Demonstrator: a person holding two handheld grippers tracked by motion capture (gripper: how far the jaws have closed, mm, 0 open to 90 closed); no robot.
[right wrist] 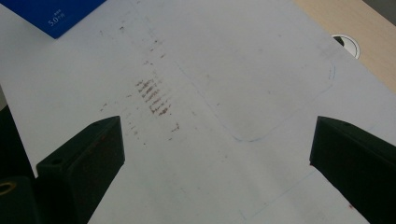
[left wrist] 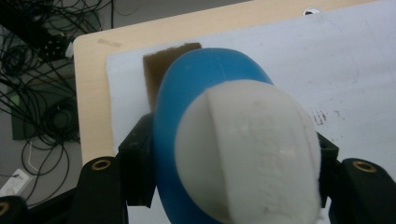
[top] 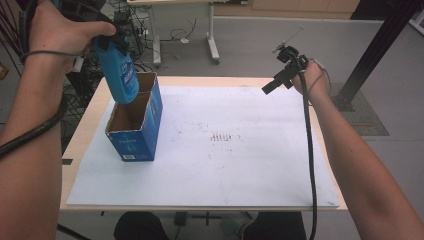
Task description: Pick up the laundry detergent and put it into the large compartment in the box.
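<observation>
Blue bottle [top: 122,75] with a white cap is clamped in my left gripper [top: 107,42], jaws closed on its upper body just under the cap, one on each side; bottle hangs cap-up, roughly upright with a slight tilt, its lower end just over the rim of the blue carton [top: 136,125], at the far compartment of the open top; cannot tell if the bottom touches the cardboard; in the left gripper view the white cap [left wrist: 247,154] faces the camera, blue body [left wrist: 210,74] behind it, black pads pressed against both flanks, a brown cardboard edge [left wrist: 161,65] peeking past the bottle; carton stands upright on the white sheet [top: 240,170] near its left far corner, brown inside, two open compartments one behind the other, near one showing nothing inside; sheet covers most of the wooden table [top: 85,130], with a patch of small dark smudges [top: 220,137] near its middle; my right gripper [top: 272,86] is held above the far right part of the sheet, well apart from carton and bottle, jaws spread wide with nothing between them; right gripper view looks down at the smudges [right wrist: 152,95], a faint drawn outline on the sheet, and one blue corner of the carton [right wrist: 56,16] at top left; cable trails from the right gripper along my forearm.
</observation>
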